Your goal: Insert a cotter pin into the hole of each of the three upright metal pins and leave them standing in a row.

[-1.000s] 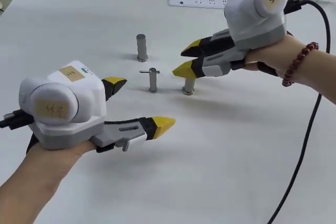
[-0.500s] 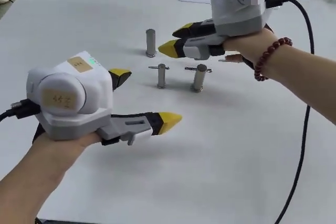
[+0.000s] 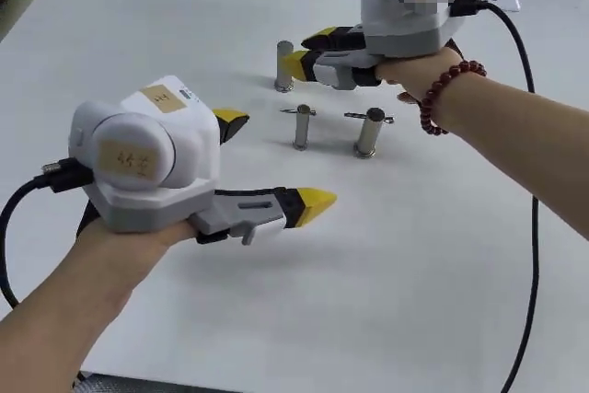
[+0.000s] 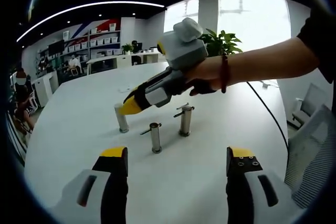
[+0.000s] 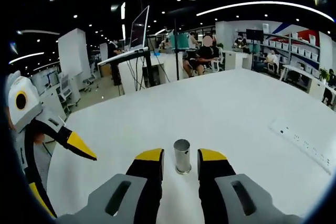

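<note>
The left gripper (image 3: 276,161) hovers over the near side of the white table (image 3: 396,264), its jaws spread wide with nothing between them, well apart from the three upright pins. The right gripper (image 3: 306,52) is at the far side with its jaws parted only narrowly. In the right gripper view the bare pin (image 5: 182,156) stands on the table between the two yellow tips. A thin gap shows on each side of it, so it is not clamped. Nearer the person stand the middle pin (image 3: 302,131) and, beside it, the right-hand pin (image 3: 370,135). A cotter pin (image 3: 296,109) crosses the top of the middle one, and a second cotter pin (image 3: 368,118) crosses the right-hand one. The bare pin stands behind these two, not in line with them.
</note>
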Available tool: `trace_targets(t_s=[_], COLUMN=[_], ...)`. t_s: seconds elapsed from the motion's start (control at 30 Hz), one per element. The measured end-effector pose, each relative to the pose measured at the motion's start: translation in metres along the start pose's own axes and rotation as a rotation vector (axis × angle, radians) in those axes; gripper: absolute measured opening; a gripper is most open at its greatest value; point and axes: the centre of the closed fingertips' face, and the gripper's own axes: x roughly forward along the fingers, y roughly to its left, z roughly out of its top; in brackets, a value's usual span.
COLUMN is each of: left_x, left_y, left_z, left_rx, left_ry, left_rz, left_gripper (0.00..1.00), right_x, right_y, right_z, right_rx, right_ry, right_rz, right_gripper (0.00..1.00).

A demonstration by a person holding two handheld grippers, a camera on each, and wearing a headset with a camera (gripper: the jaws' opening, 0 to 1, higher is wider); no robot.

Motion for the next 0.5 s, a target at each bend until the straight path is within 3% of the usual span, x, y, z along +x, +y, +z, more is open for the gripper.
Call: trace_targets(t_s=[0.2, 0.5], left_x=[0.0, 0.0], left_y=[0.001, -0.001], left_z=[0.0, 0.003], left_rx=[-0.005, -0.005], left_ry=[-0.001, -0.006], left_rz=[0.0, -0.006], left_gripper=[0.76, 0.76], right_x=[0.013, 0.025], right_y=[-0.009, -0.009], right_z=[-0.003, -0.006], right_rx=[0.022, 0.05], right_ry=[0.006, 0.021], right_rz=[-0.005, -0.002], right_gripper=[0.18, 0.14])
